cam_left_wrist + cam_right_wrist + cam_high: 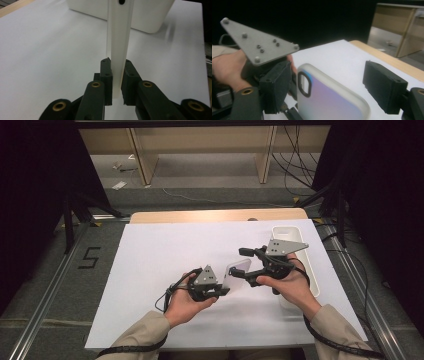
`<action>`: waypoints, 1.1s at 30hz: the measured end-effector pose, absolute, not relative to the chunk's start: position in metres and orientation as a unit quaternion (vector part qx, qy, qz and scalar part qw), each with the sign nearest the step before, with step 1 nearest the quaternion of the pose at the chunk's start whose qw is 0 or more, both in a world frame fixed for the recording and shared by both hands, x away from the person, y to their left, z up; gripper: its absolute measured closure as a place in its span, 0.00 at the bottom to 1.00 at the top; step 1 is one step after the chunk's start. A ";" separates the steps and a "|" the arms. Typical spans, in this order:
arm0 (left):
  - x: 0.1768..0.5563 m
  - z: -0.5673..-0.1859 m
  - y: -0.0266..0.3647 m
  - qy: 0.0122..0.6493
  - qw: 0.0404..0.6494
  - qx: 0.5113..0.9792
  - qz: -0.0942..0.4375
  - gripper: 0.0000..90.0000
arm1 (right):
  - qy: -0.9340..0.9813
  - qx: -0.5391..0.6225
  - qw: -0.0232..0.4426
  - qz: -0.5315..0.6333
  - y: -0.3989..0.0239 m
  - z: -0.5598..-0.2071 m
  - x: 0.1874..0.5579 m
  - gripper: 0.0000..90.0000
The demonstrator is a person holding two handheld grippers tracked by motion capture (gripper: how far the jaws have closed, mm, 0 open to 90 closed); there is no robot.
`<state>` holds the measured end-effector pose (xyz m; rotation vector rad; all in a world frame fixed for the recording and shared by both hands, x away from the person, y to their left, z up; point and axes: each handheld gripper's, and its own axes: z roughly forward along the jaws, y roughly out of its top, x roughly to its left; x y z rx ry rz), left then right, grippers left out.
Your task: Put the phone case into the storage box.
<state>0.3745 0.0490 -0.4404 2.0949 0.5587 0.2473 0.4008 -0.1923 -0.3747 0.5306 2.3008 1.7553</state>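
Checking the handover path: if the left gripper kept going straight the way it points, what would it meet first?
Probably the white tray. The left gripper is shut on the edge of the phone case, and the tray stands on the table right behind the case in the left gripper view; depth is hard to judge.

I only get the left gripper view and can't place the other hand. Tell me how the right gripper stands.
Observer: The right gripper is open. Its fingers flank the phone case without pressing on it.
Operator: Describe the broad face of that case.
Observer: It is frosted with a faint purple-blue sheen, and there is a dark-rimmed camera cutout near one corner.
Operator: Give me the tray's place from above.
Observer: The white tray lies along the right side of the table, partly behind the right hand.
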 end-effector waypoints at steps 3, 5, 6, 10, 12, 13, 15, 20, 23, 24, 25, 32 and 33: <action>0.376 -0.441 0.051 0.246 0.462 0.845 0.107 0.90 | 0.762 0.206 0.116 0.603 -0.195 -0.375 0.401 0.17; 0.376 -0.440 0.052 0.259 0.464 0.840 0.112 0.90 | 0.755 0.221 0.129 0.604 -0.195 -0.377 0.401 0.17; 0.376 -0.440 0.052 0.263 0.463 0.839 0.115 0.90 | 0.754 0.225 0.133 0.603 -0.195 -0.378 0.402 0.16; 0.377 -0.438 0.052 0.278 0.467 0.831 0.121 0.90 | 0.748 0.246 0.151 0.597 -0.193 -0.382 0.401 0.10; 0.378 -0.438 0.052 0.282 0.469 0.828 0.123 0.90 | 0.748 0.251 0.155 0.594 -0.191 -0.384 0.400 0.07; 0.378 -0.438 0.052 0.284 0.469 0.827 0.123 0.90 | 0.749 0.253 0.155 0.593 -0.189 -0.385 0.400 0.06; 0.378 -0.437 0.052 0.288 0.467 0.827 0.125 0.90 | 0.748 0.257 0.157 0.591 -0.188 -0.386 0.399 0.04; 0.378 -0.436 0.051 0.296 0.471 0.822 0.127 0.90 | 0.740 0.273 0.159 0.594 -0.184 -0.390 0.399 0.02; 0.378 -0.436 0.050 0.297 0.467 0.823 0.127 0.90 | 0.735 0.278 0.161 0.598 -0.181 -0.390 0.398 0.01; 0.378 -0.436 0.049 0.299 0.466 0.823 0.126 0.90 | 0.734 0.279 0.162 0.598 -0.181 -0.390 0.398 0.01; 0.378 -0.437 0.048 0.298 0.466 0.823 0.126 0.90 | 0.733 0.280 0.162 0.598 -0.179 -0.391 0.398 0.01; 0.378 -0.438 0.042 0.295 0.466 0.825 0.123 0.90 | 0.730 0.288 0.159 0.599 -0.172 -0.394 0.398 0.02; 0.378 -0.438 0.042 0.295 0.466 0.825 0.123 0.90 | 0.728 0.291 0.162 0.600 -0.171 -0.394 0.398 0.03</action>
